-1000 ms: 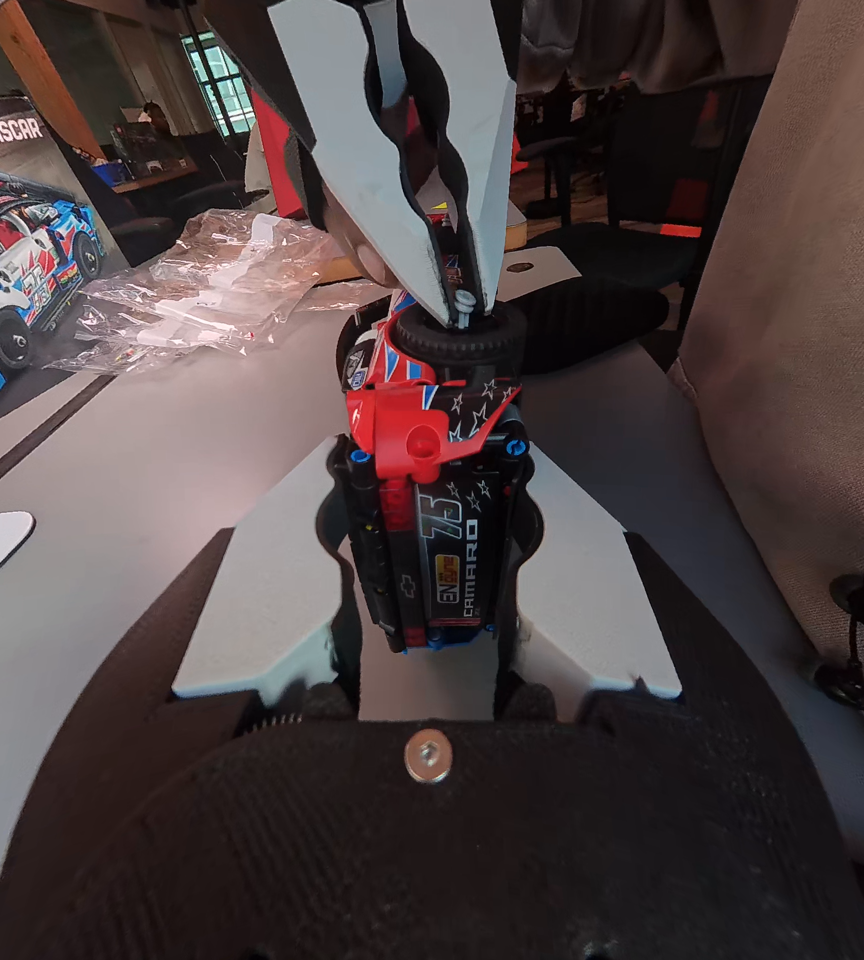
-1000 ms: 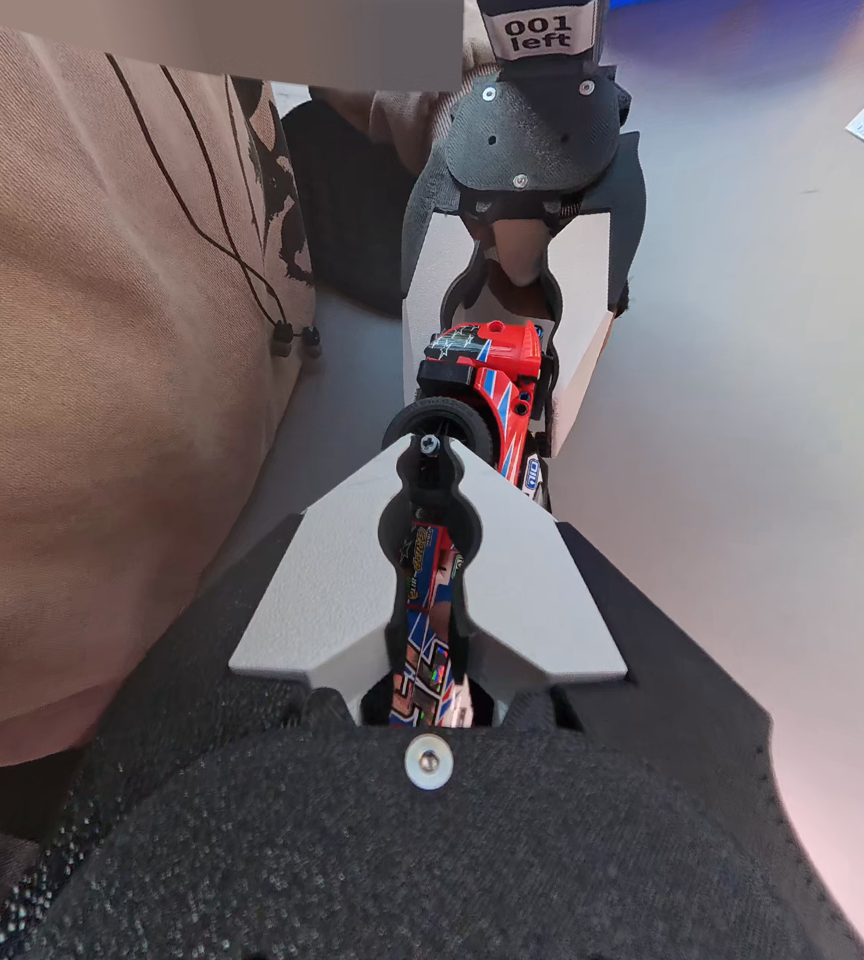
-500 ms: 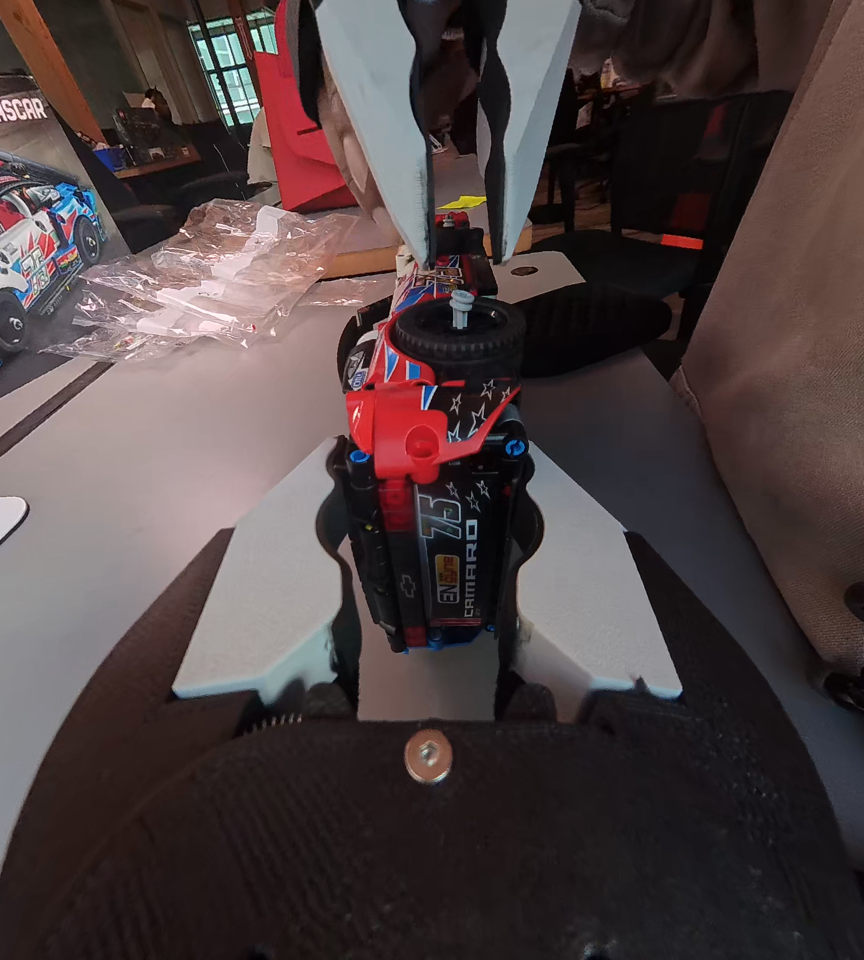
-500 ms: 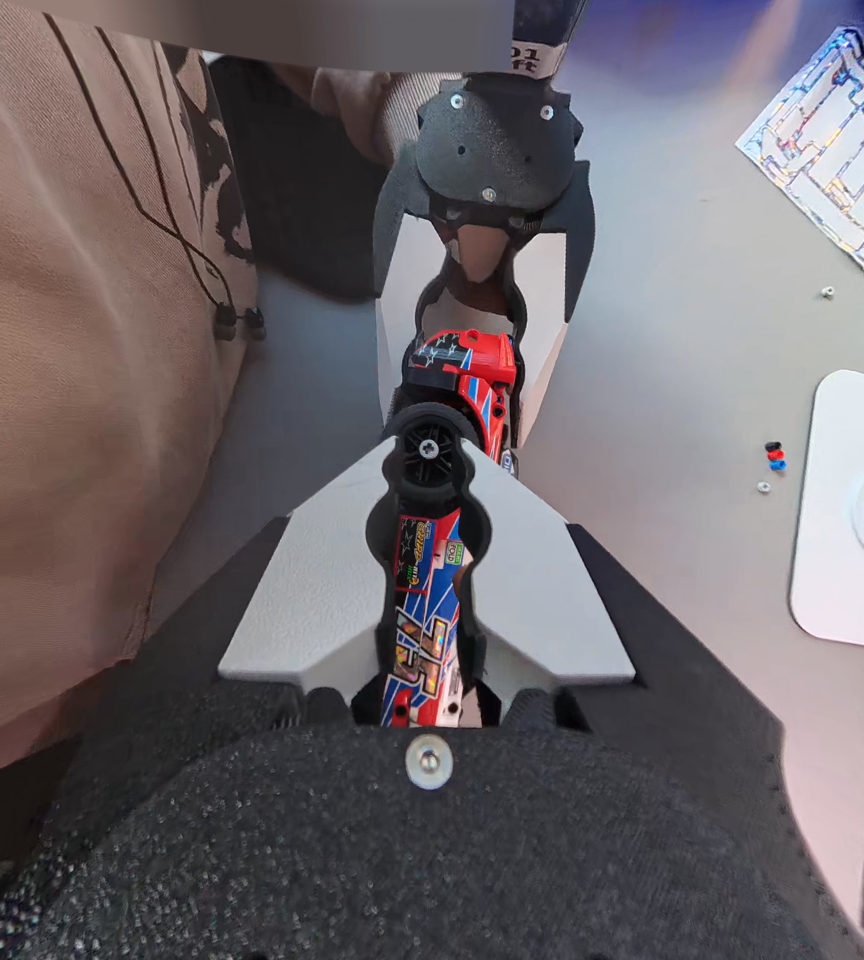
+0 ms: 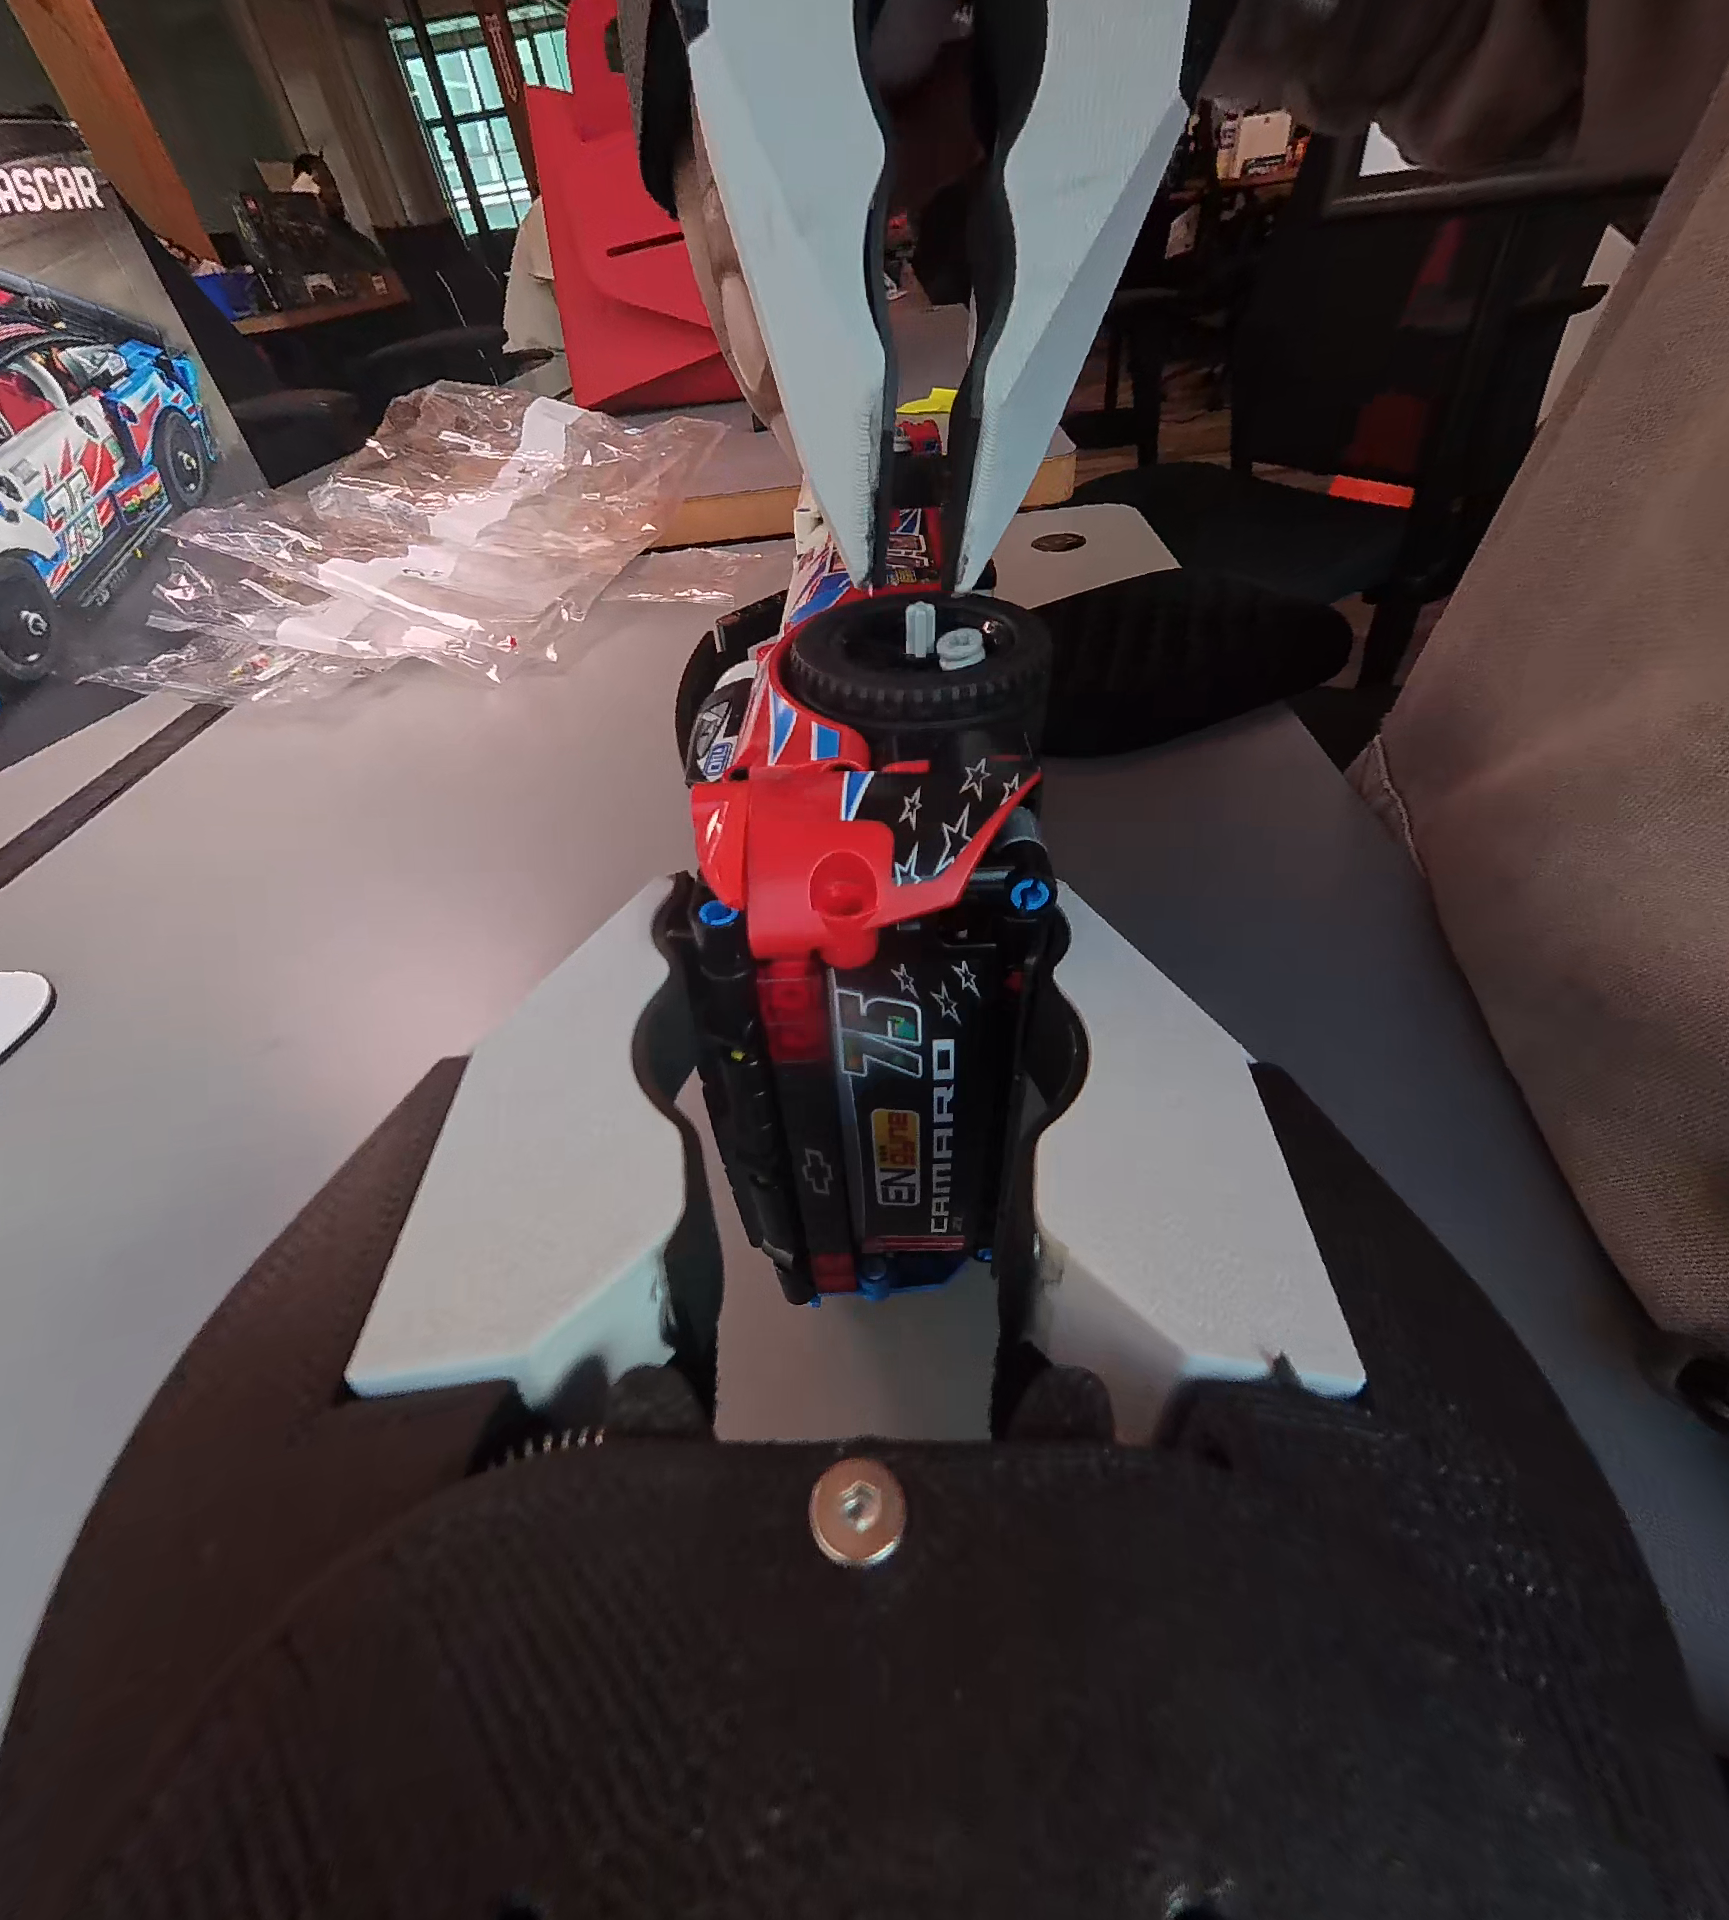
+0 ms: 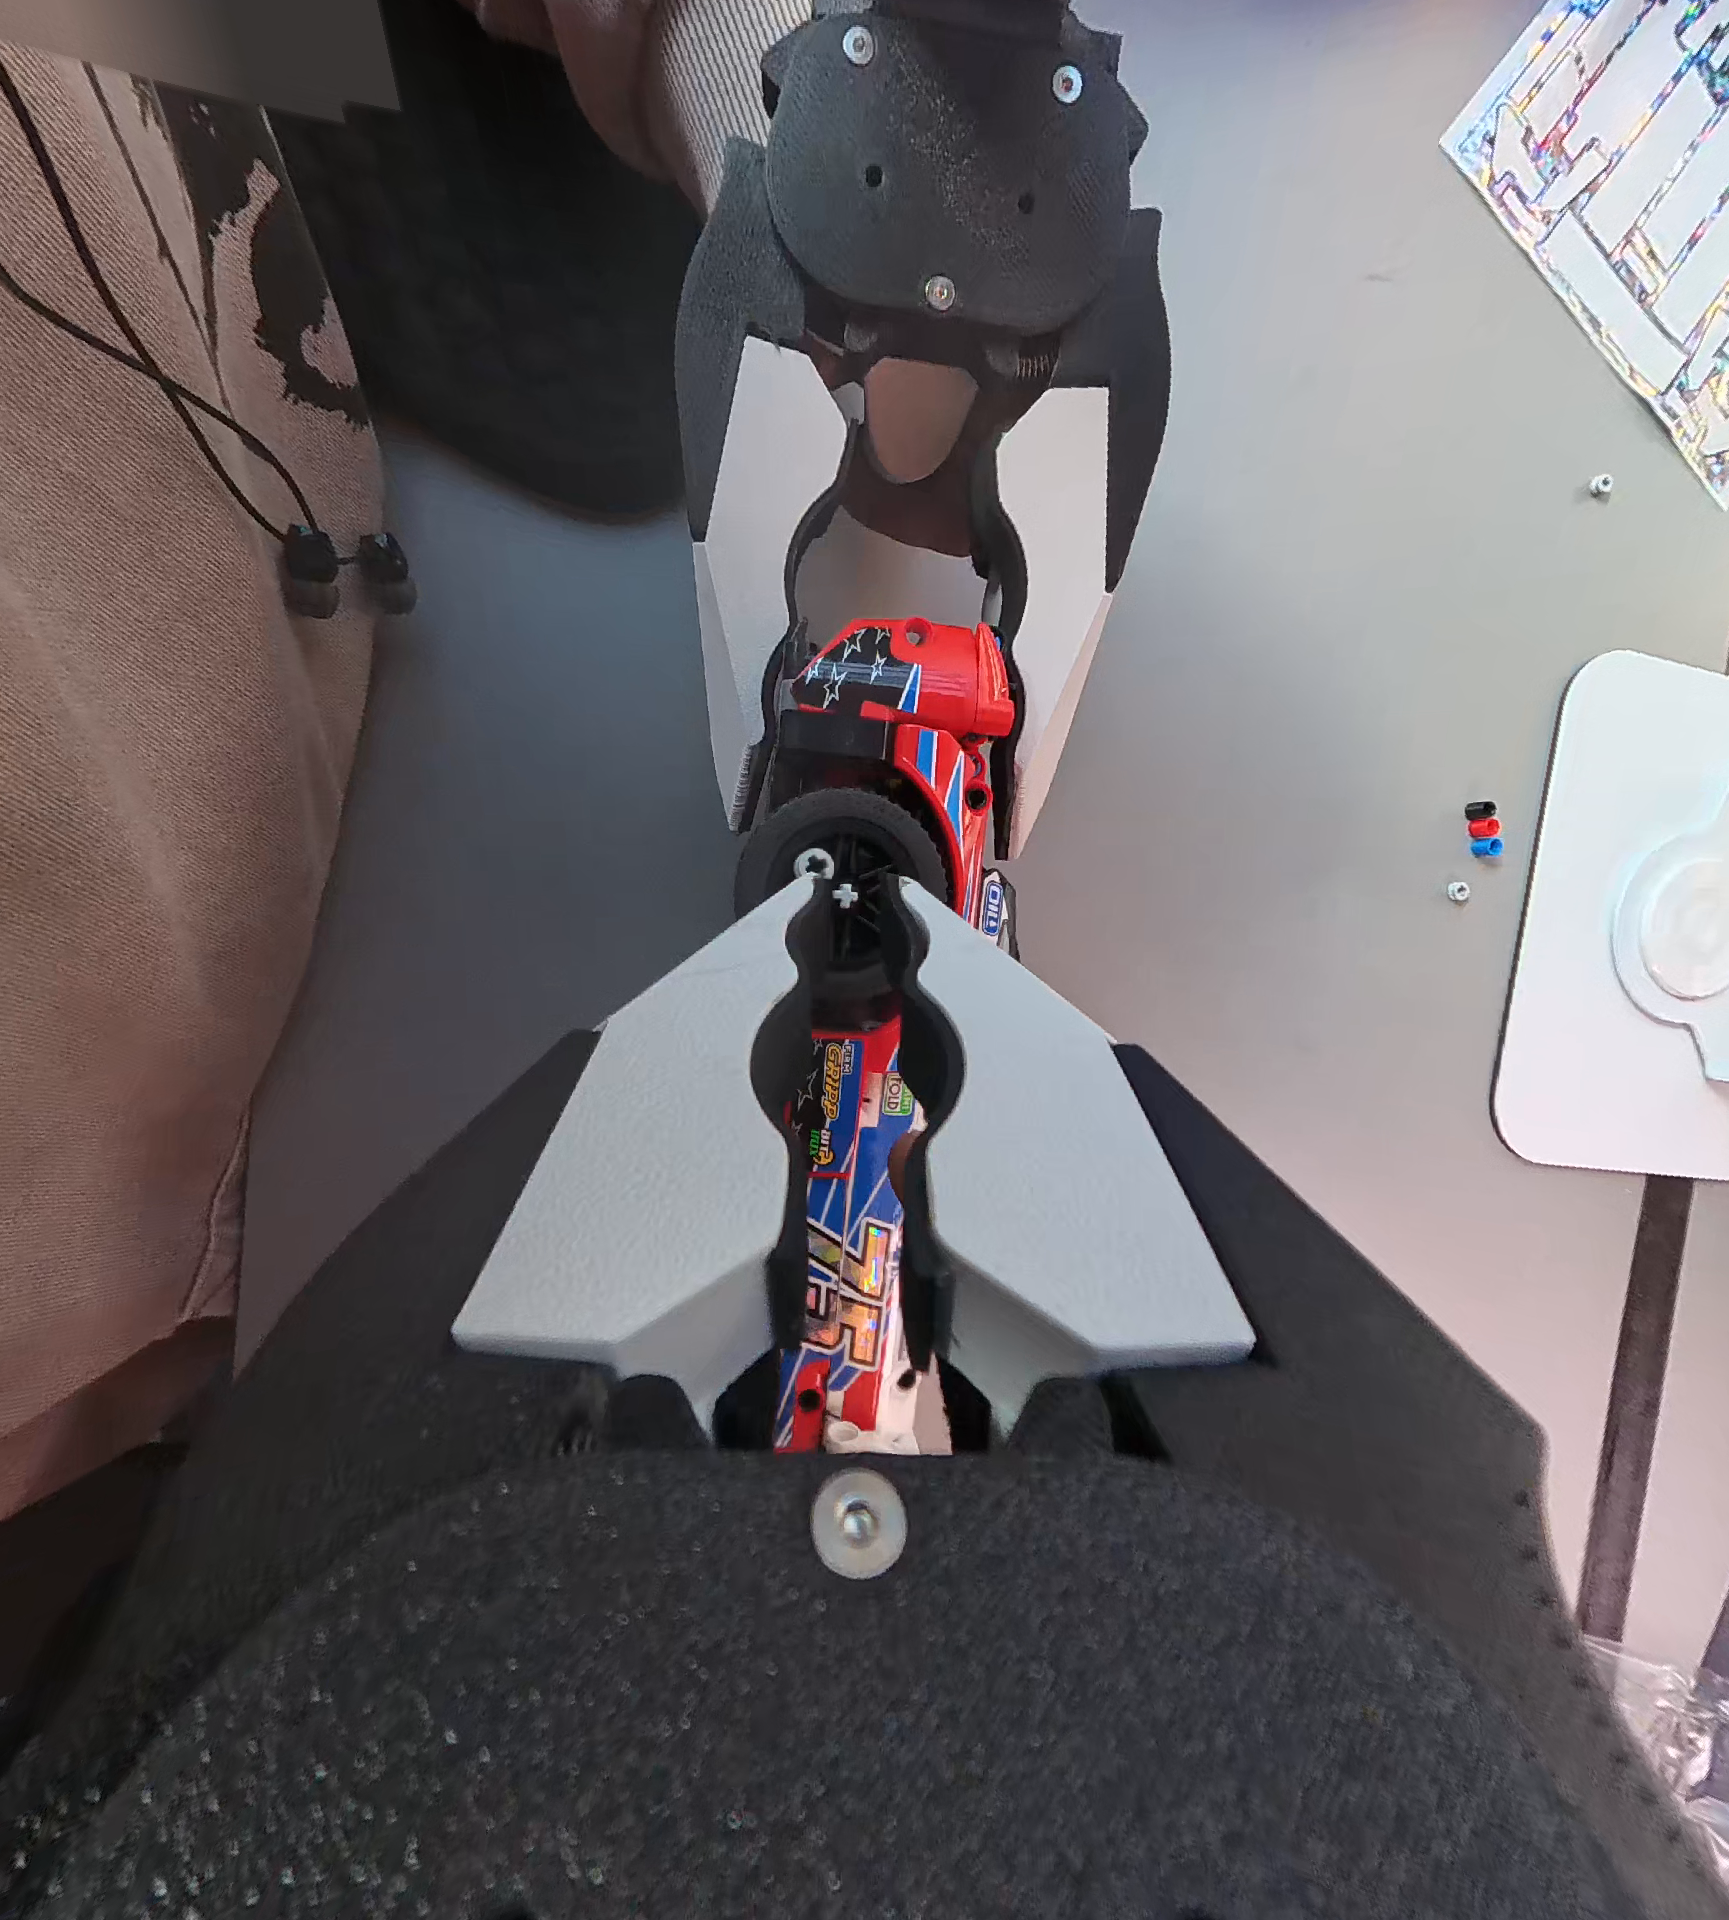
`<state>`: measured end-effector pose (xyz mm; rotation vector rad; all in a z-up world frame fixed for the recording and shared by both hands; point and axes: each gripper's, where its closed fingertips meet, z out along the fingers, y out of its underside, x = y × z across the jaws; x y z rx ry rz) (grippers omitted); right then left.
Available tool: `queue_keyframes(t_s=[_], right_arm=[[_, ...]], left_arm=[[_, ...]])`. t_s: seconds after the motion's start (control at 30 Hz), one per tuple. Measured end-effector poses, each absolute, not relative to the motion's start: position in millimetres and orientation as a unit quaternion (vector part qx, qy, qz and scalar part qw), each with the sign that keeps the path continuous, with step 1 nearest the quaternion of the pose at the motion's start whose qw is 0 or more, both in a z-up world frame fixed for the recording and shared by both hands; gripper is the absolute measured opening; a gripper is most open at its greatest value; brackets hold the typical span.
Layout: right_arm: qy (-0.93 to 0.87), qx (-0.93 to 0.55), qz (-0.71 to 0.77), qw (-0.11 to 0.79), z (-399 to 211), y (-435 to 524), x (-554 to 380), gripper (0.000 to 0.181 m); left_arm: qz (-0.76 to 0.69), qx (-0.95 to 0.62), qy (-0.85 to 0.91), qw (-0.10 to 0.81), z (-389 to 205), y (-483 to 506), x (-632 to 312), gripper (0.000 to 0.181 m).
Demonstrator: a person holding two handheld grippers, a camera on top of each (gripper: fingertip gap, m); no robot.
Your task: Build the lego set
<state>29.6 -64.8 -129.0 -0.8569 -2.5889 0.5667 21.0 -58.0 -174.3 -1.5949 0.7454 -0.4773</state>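
My left gripper is shut on a red, black and blue lego car and holds it on its side above the grey table. A black wheel faces up, with a grey axle standing in its hub. A small grey bush lies in the hub beside the axle. My right gripper hangs just over the wheel, fingers slightly apart and empty. In the right wrist view my right gripper frames the axle, with the bush and my left gripper beyond.
The set's box and clear plastic bags lie at the far left. A sticker sheet, a white plate and small black, red and blue pins lie to the right. A person's beige garment is close by. The left gripper's tips are roughly 5 cm from the right gripper's.
My right gripper opened and let go of the grey bush, then rose slightly. The bush, first on the axle tip, now lies beside the axle. The left gripper still holds the car.
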Motion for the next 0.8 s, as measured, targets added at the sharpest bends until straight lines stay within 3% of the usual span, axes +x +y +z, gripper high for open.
queue_keyframes(t_s=[0.8], right_arm=[[-0.974,-0.173,0.133,0.057,-141.9,-71.7,32.5,0.005]], left_arm=[[-0.203,-0.689,0.329,0.613,-174.2,-58.6,21.6,0.061]])
